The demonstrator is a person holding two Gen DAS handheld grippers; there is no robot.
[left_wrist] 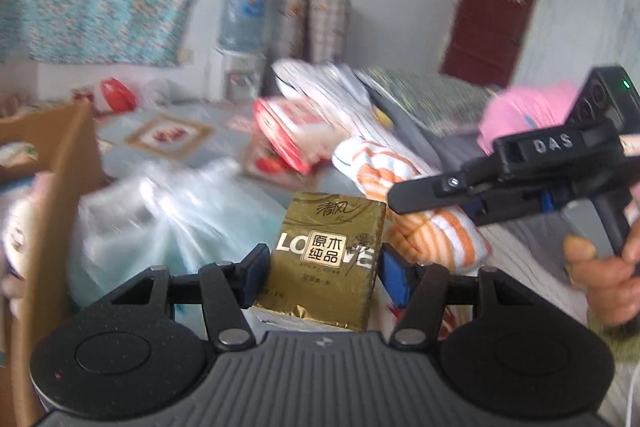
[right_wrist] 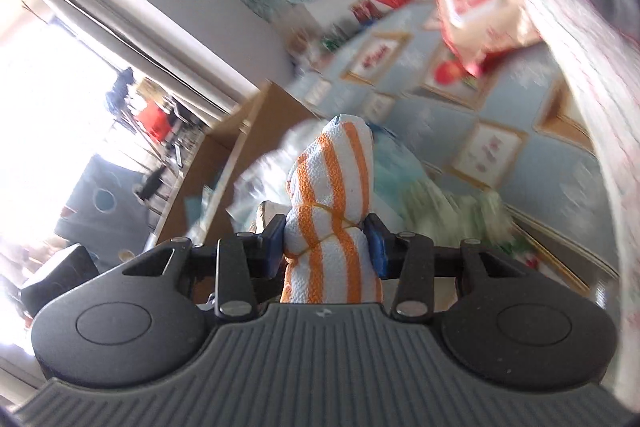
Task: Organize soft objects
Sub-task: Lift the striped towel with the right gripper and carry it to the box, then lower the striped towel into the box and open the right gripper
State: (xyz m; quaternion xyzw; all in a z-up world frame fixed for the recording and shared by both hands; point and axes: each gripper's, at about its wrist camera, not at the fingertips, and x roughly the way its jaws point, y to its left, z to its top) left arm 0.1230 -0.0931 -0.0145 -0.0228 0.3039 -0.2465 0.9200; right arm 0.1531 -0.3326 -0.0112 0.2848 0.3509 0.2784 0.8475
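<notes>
My left gripper (left_wrist: 324, 267) is shut on a gold tissue pack (left_wrist: 326, 259) and holds it above the bed. My right gripper (right_wrist: 326, 247) is shut on a rolled orange-and-white striped towel (right_wrist: 334, 203) tied with a thin band. In the left wrist view the right gripper (left_wrist: 404, 201) comes in from the right, and the striped towel (left_wrist: 424, 227) shows under its finger. A cardboard box (left_wrist: 60, 187) stands at the left; it also shows in the right wrist view (right_wrist: 256, 131).
A clear plastic bag (left_wrist: 160, 211) lies by the box. A red-and-white package (left_wrist: 292, 131), a white striped cloth (left_wrist: 332, 87) and a pink cloth (left_wrist: 524, 111) lie on the blue patterned bedspread (left_wrist: 168, 131). A water dispenser (left_wrist: 244, 39) stands at the back wall.
</notes>
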